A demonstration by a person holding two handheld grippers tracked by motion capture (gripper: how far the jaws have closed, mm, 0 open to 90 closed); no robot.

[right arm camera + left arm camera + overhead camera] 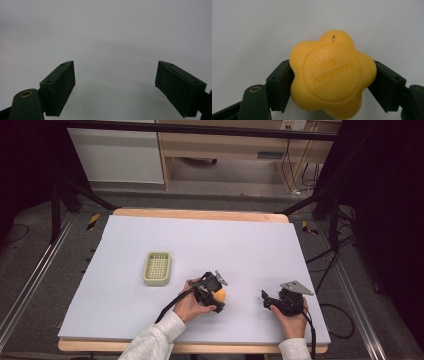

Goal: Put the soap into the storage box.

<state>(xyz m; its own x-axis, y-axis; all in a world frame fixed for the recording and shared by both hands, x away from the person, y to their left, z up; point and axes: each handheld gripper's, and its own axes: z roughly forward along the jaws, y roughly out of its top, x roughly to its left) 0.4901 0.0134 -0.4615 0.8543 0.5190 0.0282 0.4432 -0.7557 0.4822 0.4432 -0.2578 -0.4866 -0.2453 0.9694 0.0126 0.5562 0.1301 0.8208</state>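
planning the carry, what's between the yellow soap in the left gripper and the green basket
Nothing: in the high view the white table is bare between the soap and the basket.

Waxy, smooth yellow soap (332,76) — matt black plastic fingers (279,85) — pale ribbed plastic basket (157,268), matt white tabletop (210,240).

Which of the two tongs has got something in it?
The left tongs: their pads squeeze the yellow flower-shaped soap from both sides. The right tongs stand open over the bare table.
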